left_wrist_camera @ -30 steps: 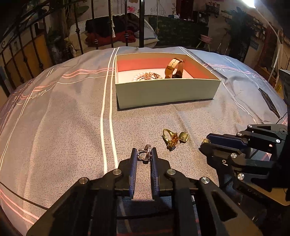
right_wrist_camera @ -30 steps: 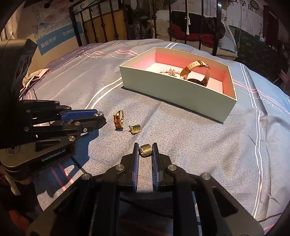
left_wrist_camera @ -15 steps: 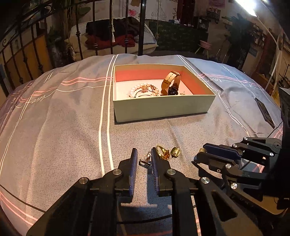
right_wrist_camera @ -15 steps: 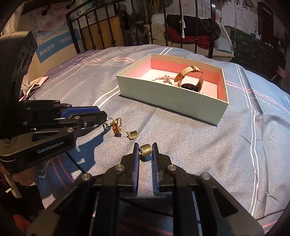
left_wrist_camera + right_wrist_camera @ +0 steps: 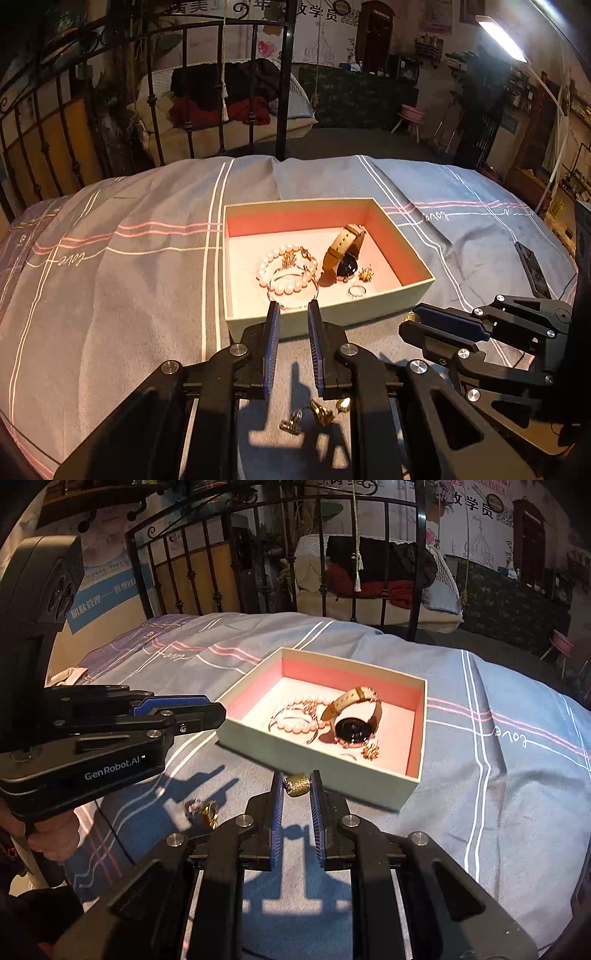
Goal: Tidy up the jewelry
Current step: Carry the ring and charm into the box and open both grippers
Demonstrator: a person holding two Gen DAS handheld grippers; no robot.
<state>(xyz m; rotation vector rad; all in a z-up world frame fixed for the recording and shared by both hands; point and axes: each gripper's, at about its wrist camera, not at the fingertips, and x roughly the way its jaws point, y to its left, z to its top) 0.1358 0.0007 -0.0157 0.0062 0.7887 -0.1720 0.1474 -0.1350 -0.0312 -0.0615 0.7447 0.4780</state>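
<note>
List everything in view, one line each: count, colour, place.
box: one, pale green outside, pink inside, on the bedspread
watch: one, tan strap, dark face, in the box
bracelets: two, pearl and thin metal, overlapping, left of the watch
small ring: one, silvery, in the box by the near wall
gold ornament: one, beside the watch
loose pieces: three, one silvery, two gold, on the bedspread before the box
gold charm: one, between the right gripper's fingers
bedspread: one, grey-blue, white and pink stripes
bed rail: one, black iron, behind
left gripper: black and blue, shut, empty
right gripper: same colours, shut on the gold charm
hand: one, under the left gripper
</note>
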